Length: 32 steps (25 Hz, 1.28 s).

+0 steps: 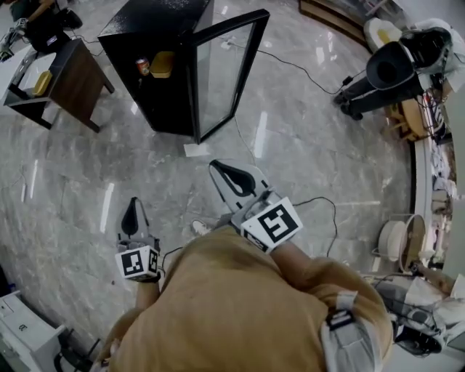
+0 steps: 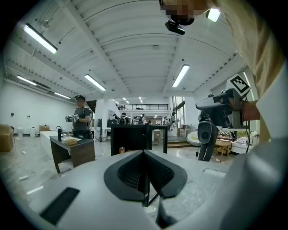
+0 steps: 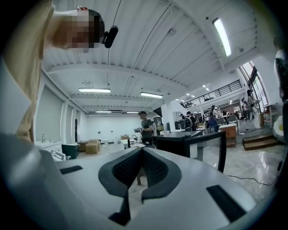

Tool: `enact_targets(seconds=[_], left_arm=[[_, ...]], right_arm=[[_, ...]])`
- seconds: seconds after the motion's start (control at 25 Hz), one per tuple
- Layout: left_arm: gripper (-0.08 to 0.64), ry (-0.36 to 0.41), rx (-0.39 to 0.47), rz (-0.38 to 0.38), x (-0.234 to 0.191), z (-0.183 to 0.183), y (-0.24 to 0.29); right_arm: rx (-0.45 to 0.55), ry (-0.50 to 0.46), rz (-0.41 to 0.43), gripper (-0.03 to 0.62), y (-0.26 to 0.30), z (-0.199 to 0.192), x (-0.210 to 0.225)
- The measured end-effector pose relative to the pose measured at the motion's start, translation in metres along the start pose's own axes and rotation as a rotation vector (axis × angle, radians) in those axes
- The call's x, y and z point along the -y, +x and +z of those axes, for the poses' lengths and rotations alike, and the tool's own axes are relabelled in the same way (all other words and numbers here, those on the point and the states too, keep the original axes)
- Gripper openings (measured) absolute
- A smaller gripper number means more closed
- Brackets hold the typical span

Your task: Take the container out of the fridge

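Left hand-held gripper (image 1: 134, 208) and right hand-held gripper (image 1: 222, 171), both closed and empty, point toward the open fridge (image 1: 154, 22).

Bright, even light comes from ceiling strip lamps (image 2: 40, 38). The glossy marble floor (image 1: 312, 138) shows streaks of glare. Both claw views bend strongly and darken at the edges.

Left tool (image 2: 144, 155) closed, empty, facing the open fridge (image 2: 128, 137).

So the head view looks steeply down at the floor (image 1: 327, 145), with the fridge (image 1: 167, 102) well ahead. Both gripper views sit lower, facing forward and slightly up, and share that distant fridge.
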<state>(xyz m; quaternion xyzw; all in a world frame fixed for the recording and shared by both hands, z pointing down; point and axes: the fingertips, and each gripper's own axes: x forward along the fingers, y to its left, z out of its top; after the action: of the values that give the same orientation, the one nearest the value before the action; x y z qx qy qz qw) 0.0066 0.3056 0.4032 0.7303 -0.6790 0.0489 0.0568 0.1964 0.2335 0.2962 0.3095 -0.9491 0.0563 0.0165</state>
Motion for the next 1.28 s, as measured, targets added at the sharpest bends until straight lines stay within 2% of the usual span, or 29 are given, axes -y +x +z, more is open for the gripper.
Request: enact_targets(seconds=[0.56,0.8,1.04,1.28], left_arm=[[0.002,-0.014,-0.025,0.011,-0.049,-0.008,0.027],[0.002,-0.007,-0.015,0.035,-0.055,-0.005,0.058],[0.002,0.009,-0.009,0.06,-0.069,0.008,0.097],[0.002,-0.017,-0.026,0.074,-0.078,0.009,0.146]], right_arm=[[-0.006,0.01,0.032,0.002,0.056,-0.002,-0.01],[-0.004,0.044,0.06,0.001,0.085,-0.012,0.016],[0.003,0.052,0.089,0.002,0.121,-0.005,0.047],[-0.01,0.062,0.109,0.001,0.16,0.001,0.085]])
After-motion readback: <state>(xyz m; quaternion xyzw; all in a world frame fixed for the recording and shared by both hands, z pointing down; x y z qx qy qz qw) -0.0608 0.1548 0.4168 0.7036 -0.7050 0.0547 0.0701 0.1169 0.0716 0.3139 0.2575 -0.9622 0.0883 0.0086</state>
